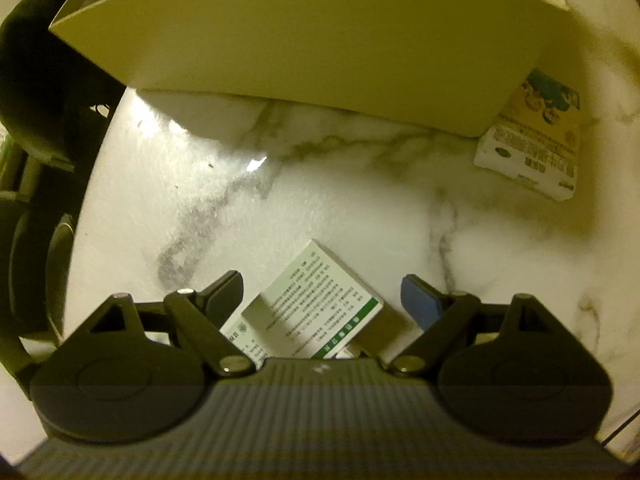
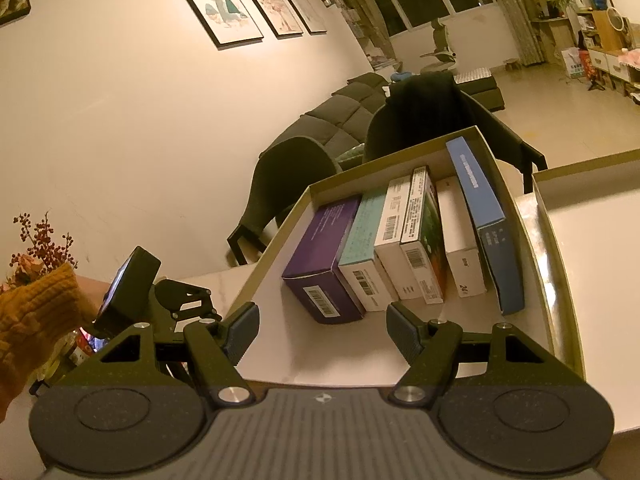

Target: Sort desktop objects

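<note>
A small white box with a green stripe (image 1: pixel 320 312) lies flat on the marble table (image 1: pixel 340 184), right under my left gripper (image 1: pixel 320 282). The left gripper points down at it, open, one finger on each side and a gap at the right pad. Further off, a yellow-and-white packet (image 1: pixel 536 148) lies beside the cream storage box's wall (image 1: pixel 304 40). My right gripper (image 2: pixel 323 314) hangs open and empty over the near part of the storage box (image 2: pixel 272 248). Inside stand a purple box (image 2: pixel 320 256), a teal box (image 2: pixel 360 248), a blue box (image 2: pixel 480 208) and several others in a row.
An orange knitted sleeve (image 2: pixel 36 312) shows at the left. A second cream box (image 2: pixel 580 220) stands to the right of the storage box. Dark chairs (image 2: pixel 288 176) stand past the table's far edge. The table's rounded edge (image 1: pixel 92 184) runs down the left.
</note>
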A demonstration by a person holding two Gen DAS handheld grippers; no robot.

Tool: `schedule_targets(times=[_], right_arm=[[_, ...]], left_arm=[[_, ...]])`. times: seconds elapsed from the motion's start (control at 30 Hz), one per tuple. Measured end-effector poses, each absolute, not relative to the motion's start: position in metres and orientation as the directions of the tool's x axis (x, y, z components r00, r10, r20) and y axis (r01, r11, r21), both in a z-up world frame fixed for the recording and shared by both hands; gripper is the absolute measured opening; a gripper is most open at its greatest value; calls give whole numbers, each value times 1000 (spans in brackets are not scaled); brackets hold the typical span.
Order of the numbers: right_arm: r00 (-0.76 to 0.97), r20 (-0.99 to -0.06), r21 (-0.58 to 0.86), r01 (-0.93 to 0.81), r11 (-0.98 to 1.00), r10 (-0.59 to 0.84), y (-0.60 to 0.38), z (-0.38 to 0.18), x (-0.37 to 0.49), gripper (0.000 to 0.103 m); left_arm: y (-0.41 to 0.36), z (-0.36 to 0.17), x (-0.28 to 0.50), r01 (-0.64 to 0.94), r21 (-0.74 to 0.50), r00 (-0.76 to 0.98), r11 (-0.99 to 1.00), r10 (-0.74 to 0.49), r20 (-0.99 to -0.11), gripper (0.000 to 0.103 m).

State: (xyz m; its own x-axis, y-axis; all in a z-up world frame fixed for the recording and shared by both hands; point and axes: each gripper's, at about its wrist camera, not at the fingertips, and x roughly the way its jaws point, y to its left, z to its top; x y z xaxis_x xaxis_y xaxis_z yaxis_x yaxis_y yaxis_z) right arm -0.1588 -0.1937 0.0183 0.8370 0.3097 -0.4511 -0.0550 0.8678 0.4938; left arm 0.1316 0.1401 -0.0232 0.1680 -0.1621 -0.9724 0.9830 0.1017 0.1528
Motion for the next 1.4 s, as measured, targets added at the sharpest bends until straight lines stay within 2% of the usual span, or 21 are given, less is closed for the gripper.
schedule_targets(times=[0.2,0.27,0.3,0.33,0.47,0.6,0.9,0.97,1.03,1.4], right_arm=[[841,-445,497,-55,866,308,-193,18,-159,73],[842,-443,497,-55,866,308,-193,18,-160,73],[842,-442,499,-56,865,309,-193,19,-161,73],[842,-441,501,-57,864,311,-193,19,-162,73],[844,-437,500,-59,864,311,-191,21,-165,73],[847,-433,497,-62,866,309,-189,24,-171,73],[848,-430,486,-73,871,311,-185,31,-180,74],[847,-427,487,-79,870,316,-182,31,-181,74],[846,-426,487,-85,869,322,-180,32,-182,74],[841,-423,491,-99,865,337,-172,33,-187,74]], left_arm=[[147,-20,127,982,118,148,149,-205,-968,80],[145,-18,123,983,100,134,157,-226,-965,68],[145,-17,120,983,91,128,160,-236,-963,56],[144,-16,118,983,84,123,162,-246,-961,49],[148,-16,110,979,93,140,179,-269,-953,45],[154,-15,101,972,97,159,215,-292,-943,37],[177,-8,59,962,52,151,267,-367,-918,39],[181,-7,50,959,47,156,280,-378,-912,42],[185,-7,42,952,47,169,303,-391,-905,49],[195,-8,-24,760,82,450,644,-432,-782,57]])
